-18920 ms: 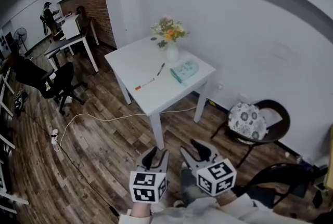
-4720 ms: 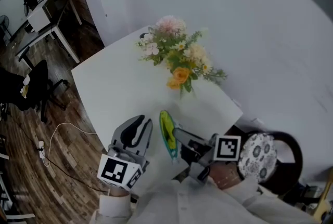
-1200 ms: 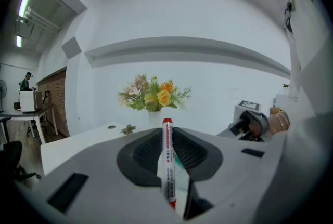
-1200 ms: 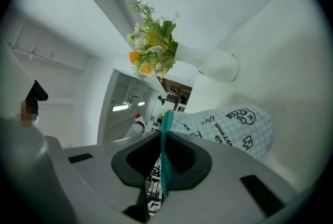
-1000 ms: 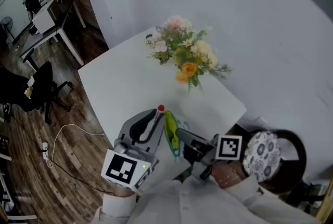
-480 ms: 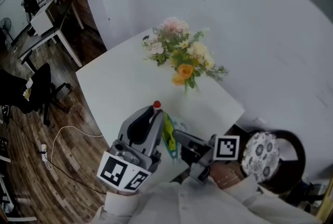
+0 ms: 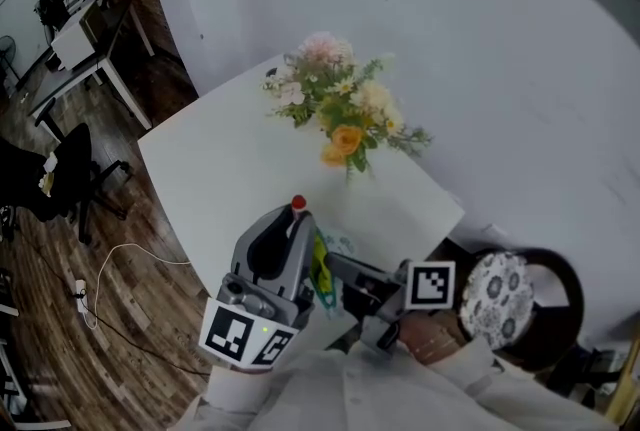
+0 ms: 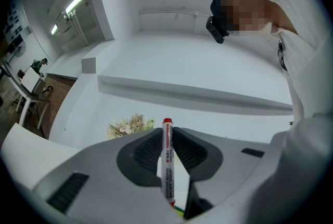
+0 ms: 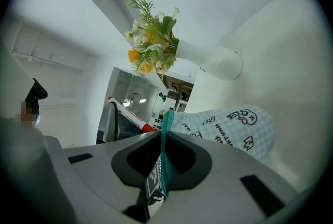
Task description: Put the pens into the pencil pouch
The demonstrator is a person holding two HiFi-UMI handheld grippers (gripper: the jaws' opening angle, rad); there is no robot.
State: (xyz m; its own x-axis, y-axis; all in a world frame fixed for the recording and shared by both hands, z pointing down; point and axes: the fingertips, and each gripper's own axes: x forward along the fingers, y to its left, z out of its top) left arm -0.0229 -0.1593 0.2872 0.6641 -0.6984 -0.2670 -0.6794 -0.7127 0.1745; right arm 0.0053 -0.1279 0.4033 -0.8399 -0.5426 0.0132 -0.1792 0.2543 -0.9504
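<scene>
**A:** Where is the pen?

**B:** The pen (image 8: 167, 160) is clamped between the jaws of the left gripper (image 8: 166, 132). They stand only as far apart as its white barrel. One red tip pokes out past the jaw tips. In the head view that red tip (image 7: 297, 204) sticks up over the near part of the table (image 7: 220, 169).

**A:** Any writing on it?

**B:** Red print runs lengthwise along the barrel, but it is too small to read.

**A:** And the pouch?

**B:** The right gripper (image 9: 164, 150) has its jaws nearly together, pinching the teal zip edge of the pouch (image 9: 229, 127). The rest of the pouch extends away from the jaws, towards the white vase (image 9: 213, 62).

**A:** Is there a label on the pouch?

**B:** No brand that I can read. It is pale blue check with black doodles: a crown, paw prints and short lines of lettering too small to make out.

**A:** How close are pen and pouch?

**B:** The right gripper view shows the pen's other red end (image 9: 147, 127) just beside the zip edge. I cannot tell whether it is inside. In the head view the two grippers sit side by side with the pouch (image 7: 322, 264) between them.

**A:** Anything else printed?

**B:** Only the black-and-white squares on each cube (image 7: 245, 339). The flowers (image 7: 340, 109) stand farther back on the table.
</scene>
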